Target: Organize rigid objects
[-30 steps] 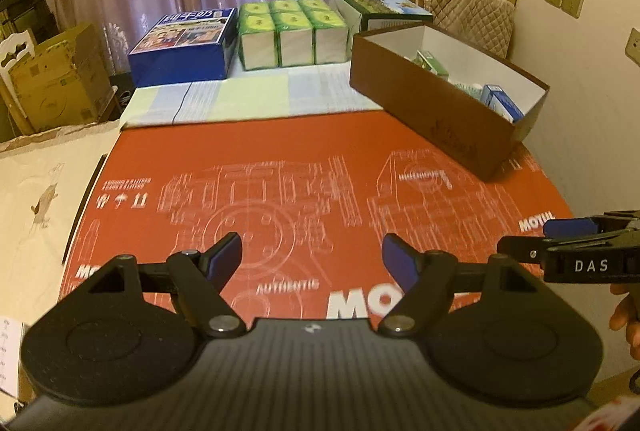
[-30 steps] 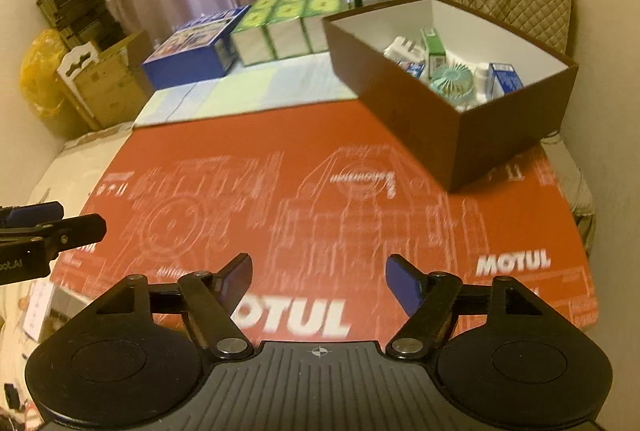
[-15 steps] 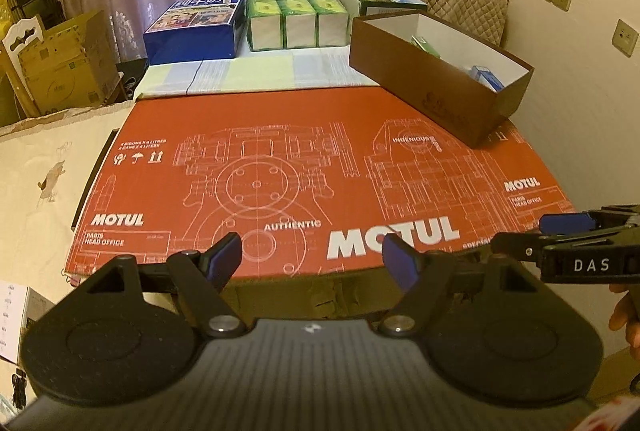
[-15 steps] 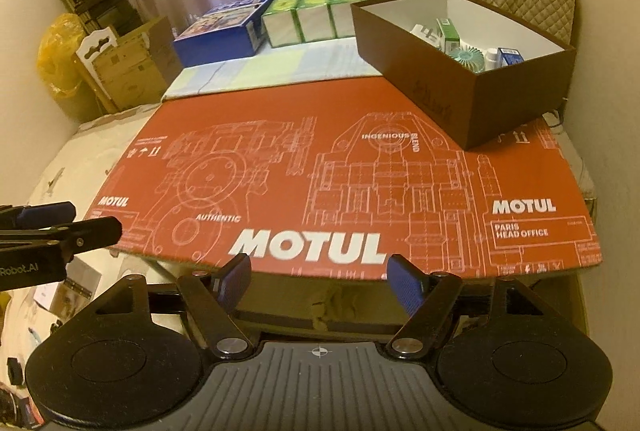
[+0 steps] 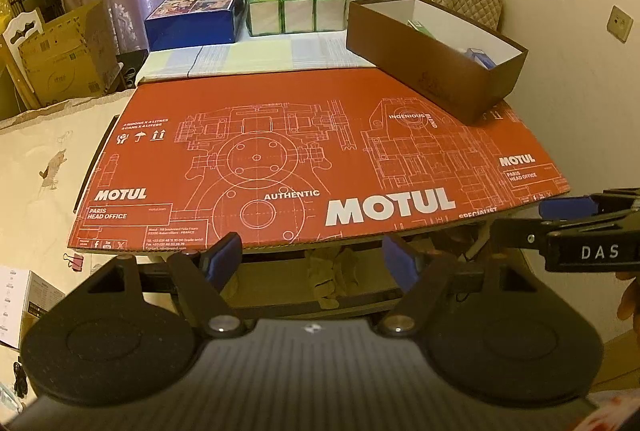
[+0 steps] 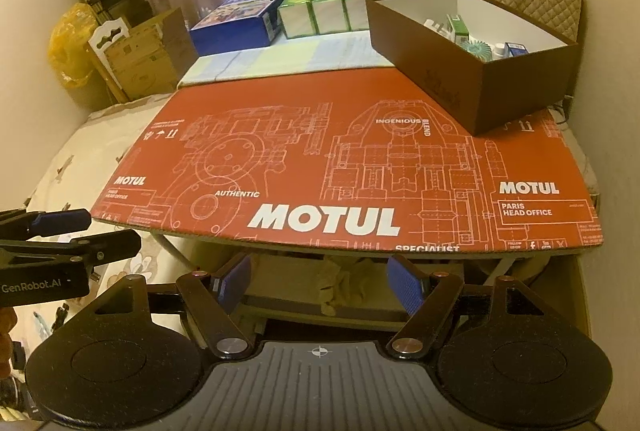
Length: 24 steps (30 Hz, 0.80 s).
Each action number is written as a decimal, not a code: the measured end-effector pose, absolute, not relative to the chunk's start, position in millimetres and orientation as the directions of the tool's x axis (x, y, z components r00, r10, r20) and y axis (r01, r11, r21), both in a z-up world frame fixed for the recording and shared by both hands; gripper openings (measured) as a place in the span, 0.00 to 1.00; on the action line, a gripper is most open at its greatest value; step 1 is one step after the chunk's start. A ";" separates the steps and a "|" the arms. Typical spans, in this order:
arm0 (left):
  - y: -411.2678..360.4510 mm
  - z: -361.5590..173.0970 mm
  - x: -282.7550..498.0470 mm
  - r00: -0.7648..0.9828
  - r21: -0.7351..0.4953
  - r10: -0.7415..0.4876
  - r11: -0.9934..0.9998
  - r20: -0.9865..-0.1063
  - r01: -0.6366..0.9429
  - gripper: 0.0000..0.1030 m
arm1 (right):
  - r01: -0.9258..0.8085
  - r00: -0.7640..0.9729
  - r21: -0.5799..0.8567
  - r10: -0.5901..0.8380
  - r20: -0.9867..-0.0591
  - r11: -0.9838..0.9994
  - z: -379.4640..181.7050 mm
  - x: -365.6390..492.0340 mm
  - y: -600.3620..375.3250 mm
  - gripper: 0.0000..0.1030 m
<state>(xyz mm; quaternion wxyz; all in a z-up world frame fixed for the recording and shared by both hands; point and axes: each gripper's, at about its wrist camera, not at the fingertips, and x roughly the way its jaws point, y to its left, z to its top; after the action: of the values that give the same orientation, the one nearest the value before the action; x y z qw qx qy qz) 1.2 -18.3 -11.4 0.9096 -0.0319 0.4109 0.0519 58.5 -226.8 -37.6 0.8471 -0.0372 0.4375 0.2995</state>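
Both grippers had drawn back past the counter's [image 5: 280,151] near edge; left gripper [image 5: 312,261] and right gripper [image 6: 327,281] stayed spread, empty.

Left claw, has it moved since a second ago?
Yes. The left claw has pulled back toward the viewer: its tips were over the red Motul cardboard sheet and now sit off its near edge.

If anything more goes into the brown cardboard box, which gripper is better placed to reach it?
Probably the right gripper. The brown cardboard box sits at the far right of the red printed sheet, on that gripper's side. The left gripper would have to cross over. Both are open and empty.
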 end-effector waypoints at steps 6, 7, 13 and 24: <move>-19.7 -9.0 1.5 0.660 -0.013 0.067 0.993 -0.748 -0.115 0.72 | -0.544 0.441 0.196 0.477 -0.761 0.816 -36.0 56.5 -225.7 0.70; -20.3 -8.5 1.5 0.661 -0.012 0.066 0.994 -0.747 -0.113 0.72 | -0.544 0.441 0.195 0.476 -0.760 0.816 -35.9 56.5 -226.1 0.70; -22.9 -7.5 2.5 0.661 -0.010 0.067 0.994 -0.747 -0.112 0.72 | -0.541 0.441 0.196 0.474 -0.762 0.818 -36.6 56.6 -227.9 0.70; -30.5 -5.4 4.8 0.667 -0.003 0.065 0.995 -0.742 -0.101 0.72 | -0.538 0.445 0.199 0.476 -0.759 0.819 -37.0 56.7 -230.9 0.70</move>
<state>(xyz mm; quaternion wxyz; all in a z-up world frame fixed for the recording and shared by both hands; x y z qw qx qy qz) 4.8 -30.5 -5.4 0.9127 -0.0222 0.4056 0.0457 56.7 -230.9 -37.0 0.8491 -0.0355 0.4342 0.2987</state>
